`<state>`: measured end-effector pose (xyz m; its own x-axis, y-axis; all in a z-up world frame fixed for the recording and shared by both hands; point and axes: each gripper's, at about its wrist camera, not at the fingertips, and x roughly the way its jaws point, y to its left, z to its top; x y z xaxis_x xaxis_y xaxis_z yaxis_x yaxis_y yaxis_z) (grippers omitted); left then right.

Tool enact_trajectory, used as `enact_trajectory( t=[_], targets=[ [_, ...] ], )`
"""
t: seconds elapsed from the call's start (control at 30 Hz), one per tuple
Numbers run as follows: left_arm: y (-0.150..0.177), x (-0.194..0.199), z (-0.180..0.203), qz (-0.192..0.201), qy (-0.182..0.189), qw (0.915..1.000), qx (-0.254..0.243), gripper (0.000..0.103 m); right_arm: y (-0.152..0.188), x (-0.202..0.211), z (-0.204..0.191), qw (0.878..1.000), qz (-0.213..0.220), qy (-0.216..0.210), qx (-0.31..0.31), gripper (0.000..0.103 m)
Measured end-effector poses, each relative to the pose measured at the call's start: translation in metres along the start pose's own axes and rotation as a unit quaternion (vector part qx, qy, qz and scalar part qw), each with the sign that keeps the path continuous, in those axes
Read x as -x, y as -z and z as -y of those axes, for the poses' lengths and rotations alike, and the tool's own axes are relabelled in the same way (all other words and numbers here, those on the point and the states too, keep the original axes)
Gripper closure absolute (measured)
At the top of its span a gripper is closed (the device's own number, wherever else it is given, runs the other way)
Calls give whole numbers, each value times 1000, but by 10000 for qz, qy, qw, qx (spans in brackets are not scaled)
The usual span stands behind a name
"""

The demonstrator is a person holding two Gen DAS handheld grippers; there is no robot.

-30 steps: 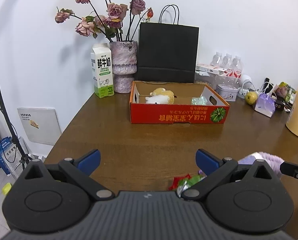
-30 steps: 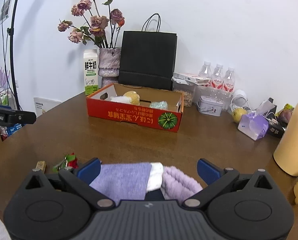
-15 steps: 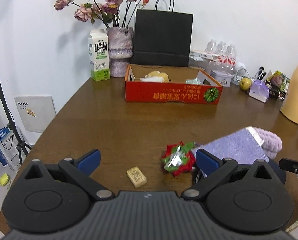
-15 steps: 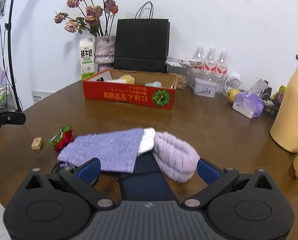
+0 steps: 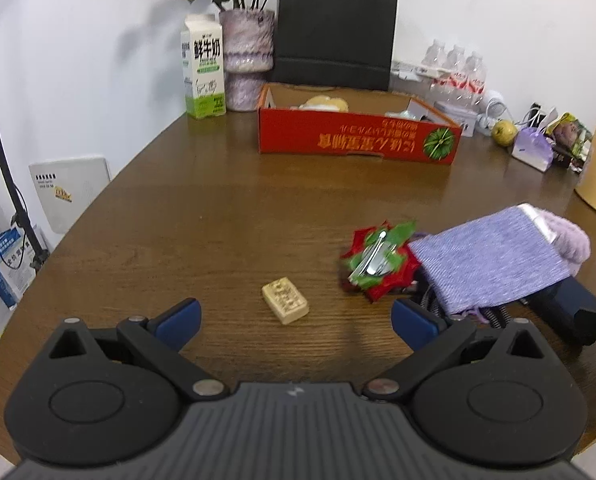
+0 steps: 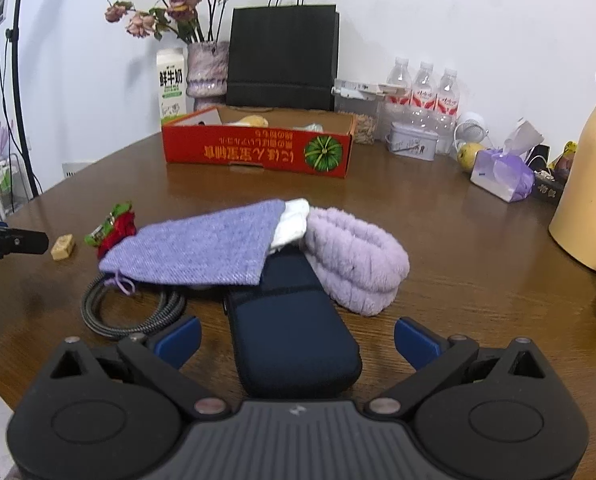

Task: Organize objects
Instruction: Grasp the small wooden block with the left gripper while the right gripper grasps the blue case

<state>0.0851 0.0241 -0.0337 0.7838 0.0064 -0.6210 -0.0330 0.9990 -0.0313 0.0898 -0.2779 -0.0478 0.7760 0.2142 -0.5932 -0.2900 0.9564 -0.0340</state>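
Note:
A red cardboard box [image 5: 358, 140] [image 6: 258, 154] holding a few items stands at the back of the round wooden table. In front of it lie a small tan block [image 5: 285, 300] [image 6: 63, 247], a red-green hair bow [image 5: 378, 260] [image 6: 114, 229], a purple pouch [image 5: 490, 258] [image 6: 206, 242], a fuzzy purple headband [image 6: 356, 254], a navy case [image 6: 290, 336] and a coiled grey cable [image 6: 130, 312]. My left gripper [image 5: 296, 324] is open and empty, just short of the block. My right gripper [image 6: 296, 340] is open with the navy case's near end between its fingers.
Along the back wall stand a milk carton [image 5: 203, 68], a vase of dried roses [image 5: 247, 64], a black paper bag [image 5: 334, 32], water bottles [image 6: 422, 96] and a tin [image 6: 412, 142]. A yellow thermos [image 6: 590, 172] and a purple tissue pack [image 6: 502, 172] stand at the right.
Both grippers have pulled back from the box toward the near table edge. The block, bow, cable and navy case have come into view. Both stay open.

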Motion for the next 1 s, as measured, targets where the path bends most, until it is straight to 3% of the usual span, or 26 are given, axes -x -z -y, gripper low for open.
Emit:
enact_trajectory(
  t=[0.67,0.87,1.0],
  targets=[
    [2,-48,-12,-166,-456,9984,274,2,-5,-58,10,9990,-329,-263,-138,1],
    [3,-51,-11,-96,-611,9978,244,17,-8,-64,9,9991,-250,-321,-93,3],
    [2,-48,-8,-7,-545,9983,192,41,-8,-64,6,9991,-186,-372,-34,8]
  ],
)
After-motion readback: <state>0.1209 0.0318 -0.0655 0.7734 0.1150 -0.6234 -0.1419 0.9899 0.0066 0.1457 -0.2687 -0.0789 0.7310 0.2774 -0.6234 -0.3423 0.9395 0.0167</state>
